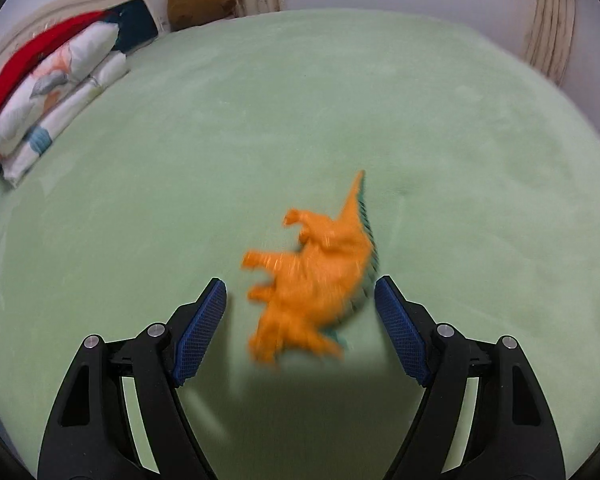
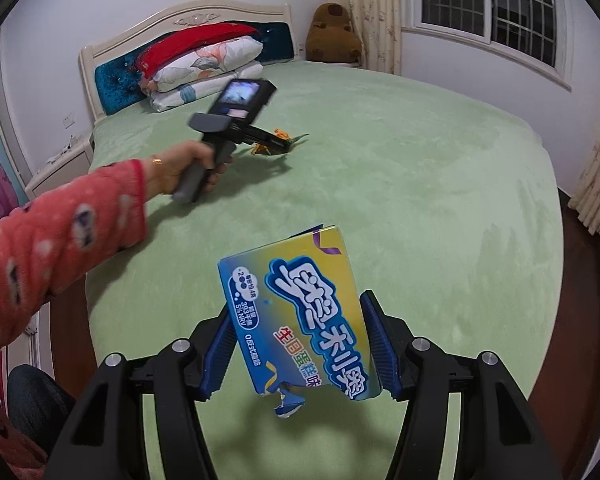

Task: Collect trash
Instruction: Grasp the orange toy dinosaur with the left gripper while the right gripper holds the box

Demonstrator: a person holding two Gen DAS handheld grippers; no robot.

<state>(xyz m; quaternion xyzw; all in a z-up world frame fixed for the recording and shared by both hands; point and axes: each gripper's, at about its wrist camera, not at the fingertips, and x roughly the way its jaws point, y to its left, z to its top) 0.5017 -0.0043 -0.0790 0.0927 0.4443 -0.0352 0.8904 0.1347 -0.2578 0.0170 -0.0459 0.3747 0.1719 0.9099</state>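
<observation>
An orange toy dinosaur (image 1: 316,276) with a teal back lies blurred on the green bed (image 1: 260,120), between and just ahead of my open left gripper (image 1: 300,296); neither pad touches it. My right gripper (image 2: 296,312) is shut on a torn blue and yellow snack box (image 2: 304,316) and holds it above the bed's near edge. In the right wrist view the left gripper (image 2: 276,142) shows in the person's hand, over the dinosaur (image 2: 282,136) in the middle of the bed (image 2: 420,184).
Folded pillows and a red blanket (image 2: 196,64) lie against the headboard. A brown plush toy (image 2: 332,36) sits in the far corner by the curtain. A nightstand (image 2: 64,160) stands left of the bed. Wooden floor (image 2: 580,216) lies to the right.
</observation>
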